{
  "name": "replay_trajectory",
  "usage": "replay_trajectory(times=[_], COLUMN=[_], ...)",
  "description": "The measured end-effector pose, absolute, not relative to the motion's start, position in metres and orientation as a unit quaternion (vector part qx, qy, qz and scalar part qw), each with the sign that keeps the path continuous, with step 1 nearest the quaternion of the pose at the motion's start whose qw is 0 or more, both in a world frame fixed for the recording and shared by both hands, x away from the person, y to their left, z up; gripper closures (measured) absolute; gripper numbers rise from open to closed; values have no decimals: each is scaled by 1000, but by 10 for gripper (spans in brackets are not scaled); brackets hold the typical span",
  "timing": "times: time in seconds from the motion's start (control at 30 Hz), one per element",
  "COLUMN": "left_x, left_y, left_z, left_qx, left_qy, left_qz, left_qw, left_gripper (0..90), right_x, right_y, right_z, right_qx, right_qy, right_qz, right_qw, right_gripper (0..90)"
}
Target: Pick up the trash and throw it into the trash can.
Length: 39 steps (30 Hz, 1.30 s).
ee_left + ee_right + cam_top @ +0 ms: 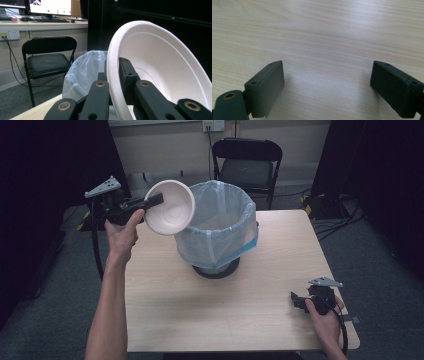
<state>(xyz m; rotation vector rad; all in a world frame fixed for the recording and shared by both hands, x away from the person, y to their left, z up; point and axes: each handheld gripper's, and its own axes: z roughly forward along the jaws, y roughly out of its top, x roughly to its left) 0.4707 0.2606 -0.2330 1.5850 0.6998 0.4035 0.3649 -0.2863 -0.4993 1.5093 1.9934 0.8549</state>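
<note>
- Black jaws of the left gripper [156, 200] pinch the rim of a white paper bowl [170, 207], one jaw inside the bowl and one outside, as the left gripper view shows with the rim [113, 75] running between them.
- White and tipped on its side, the bowl hangs in the air at the left edge of the bin [217, 227], its hollow turned toward the bin's mouth and its far rim just over the bin's near-left lip.
- Behind the gripper, the left hand [122, 232] and forearm rise from the bottom of the high view, to the left of the bin.
- Lined with a pale translucent bag [82, 72] whose blue hem folds down over its outside, the bin stands upright on a dark round base at the back middle of the tabletop [200, 315].
- Well apart from the bin, at the tabletop's near right corner, the right gripper [299, 301] rests low in the right hand [325, 317]; its jaws stand wide with nothing but bare light wood [324, 50] between them.
- Beyond the bin, off the tabletop, a black folding chair [247, 162] stands against the wall; the left gripper view shows it [47, 60] to the left of the bin.
</note>
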Motion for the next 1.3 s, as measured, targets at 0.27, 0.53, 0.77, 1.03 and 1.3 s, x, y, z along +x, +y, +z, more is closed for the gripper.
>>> replay_trajectory(times=[0.27, 0.53, 0.77, 1.03, 1.3], left_x=[496, 520, 533, 534, 530], left_y=[228, 208, 196, 189, 195], left_z=[-226, -226, -226, -232, -234], left_qx=[708, 720, 731, 731, 729], left_qy=[302, 317, 319, 330, 334], left_qz=[166, 167, 156, 155, 157], left_qw=[616, 594, 582, 577, 577], left_gripper=[861, 847, 803, 397, 175], right_x=[365, 365, 365, 365, 365], right_y=[-286, -286, -286, -286, -286], right_z=[-499, -499, -499, -499, -499], right_qx=[553, 553, 554, 553, 553], right_qy=[731, 731, 731, 731, 731], right_qz=[313, 313, 314, 314, 313], right_qw=[248, 247, 248, 247, 247], right_gripper=[111, 112, 112, 112, 112])
